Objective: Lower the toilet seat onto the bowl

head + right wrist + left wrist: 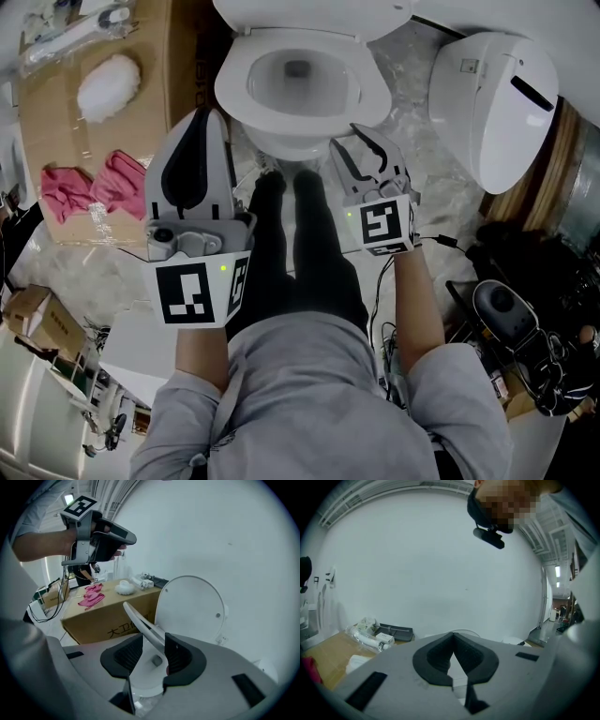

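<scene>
The white toilet bowl point(298, 142) stands in front of me, its lid point(190, 606) upright against the wall. The toilet seat point(137, 617) is a thin white ring, tilted part way between lid and bowl. Its front edge runs between the dark pads of my right gripper point(153, 638), which is shut on it. In the head view the right gripper point(362, 133) reaches to the bowl's front right rim. My left gripper point(208, 114) hovers left of the bowl. Seen in its own view, the left gripper point(453, 635) is shut with its pad tips meeting on nothing, and it faces a blank wall.
A cardboard box point(56, 122) left of the toilet carries a pink cloth point(89, 187) and a white fluffy pad point(108, 82). Another white toilet unit point(492, 103) stands at the right. My black-clad legs point(300, 244) are between the grippers. Cables and gear point(506, 309) lie at the lower right.
</scene>
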The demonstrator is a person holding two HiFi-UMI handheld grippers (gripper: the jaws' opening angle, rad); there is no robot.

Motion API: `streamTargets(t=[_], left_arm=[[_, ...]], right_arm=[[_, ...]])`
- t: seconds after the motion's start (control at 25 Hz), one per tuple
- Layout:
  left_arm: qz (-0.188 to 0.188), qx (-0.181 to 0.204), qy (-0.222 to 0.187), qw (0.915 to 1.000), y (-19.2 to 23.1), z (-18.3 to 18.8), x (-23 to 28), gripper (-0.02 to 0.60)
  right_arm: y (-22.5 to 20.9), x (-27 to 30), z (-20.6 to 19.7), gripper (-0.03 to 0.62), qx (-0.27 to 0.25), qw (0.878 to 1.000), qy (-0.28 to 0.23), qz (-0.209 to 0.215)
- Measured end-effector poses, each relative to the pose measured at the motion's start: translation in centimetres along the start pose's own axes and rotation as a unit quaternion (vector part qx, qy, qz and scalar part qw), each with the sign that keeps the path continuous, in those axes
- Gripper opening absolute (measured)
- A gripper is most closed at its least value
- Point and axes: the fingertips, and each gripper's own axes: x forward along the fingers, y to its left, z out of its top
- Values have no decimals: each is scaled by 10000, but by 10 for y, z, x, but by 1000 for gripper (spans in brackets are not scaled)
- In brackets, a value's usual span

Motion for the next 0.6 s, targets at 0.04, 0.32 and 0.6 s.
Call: streamTargets(t=[0.04,0.32,0.6], left_arm=[[1,2,13,10000,0,-2,0,0],[-13,48,115,9999,1,-13,-1,0],[-18,57,201,9998,2,-22,2,0]], right_arm=[[3,0,-2,137,-19,10000,7,26],[24,-1,-26,133,-223,9994,167,197],[46,1,-52,132,-368,9978,426,356]])
